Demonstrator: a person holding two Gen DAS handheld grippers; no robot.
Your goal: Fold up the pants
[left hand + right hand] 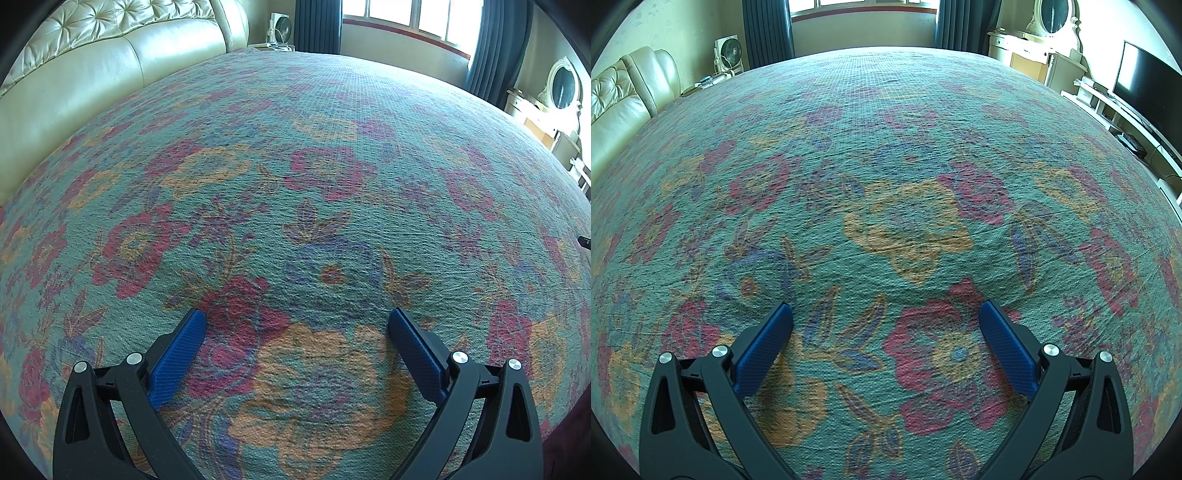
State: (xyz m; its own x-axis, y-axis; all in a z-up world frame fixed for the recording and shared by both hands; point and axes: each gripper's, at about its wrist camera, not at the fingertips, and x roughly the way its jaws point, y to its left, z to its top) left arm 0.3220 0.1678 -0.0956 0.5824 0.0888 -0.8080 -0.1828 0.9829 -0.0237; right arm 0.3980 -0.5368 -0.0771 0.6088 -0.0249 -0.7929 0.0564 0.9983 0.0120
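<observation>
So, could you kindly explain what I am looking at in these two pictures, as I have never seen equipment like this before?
There is no robot here: a person holds a hand-held two-finger clamp in each hand, and each clamp carries a wide-angle camera looking forward along its fingers. One picture comes from the left gripper, the other from the right gripper. The black arms tipped with blue pads at the bottom of each picture are those fingers. Both sets of jaws stand wide apart and hold nothing. Below them is a floral cover in teal, red and orange; the lens makes it look domed. Around it are a cream leather sofa, a fan, a window with dark curtains, a dressing table with an oval mirror and a television. No pants are visible in either view.
</observation>
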